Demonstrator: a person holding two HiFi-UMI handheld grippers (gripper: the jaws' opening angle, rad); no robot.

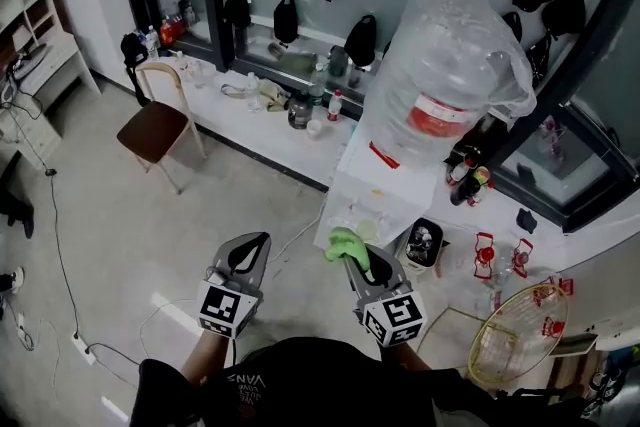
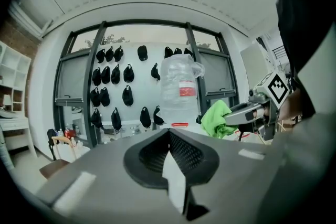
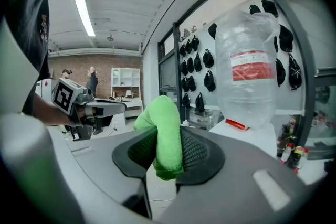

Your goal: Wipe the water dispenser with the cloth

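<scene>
approach step: cloth carried toward the water dispenser, wiping apparently not yet begun.
the right gripper point(image 1: 355, 255) has its jaws clenched on the folded green cloth point(image 3: 167, 139), which bulges above the jaw tips and hangs just below them. the white water dispenser point(image 1: 385, 190), with its bottle point(image 3: 247, 76) on top, stands ahead of the jaws, apart from the cloth. the left gripper point(image 1: 250, 250) shows its jaws closed together on nothing. the next move likely calls for pressing the cloth forward onto the dispenser's surface, grip kept firm.

Left claw point(image 1: 256, 243) closed empty; right claw point(image 1: 359, 260) clamps the cloth point(image 1: 345, 241), both side by side.
</scene>
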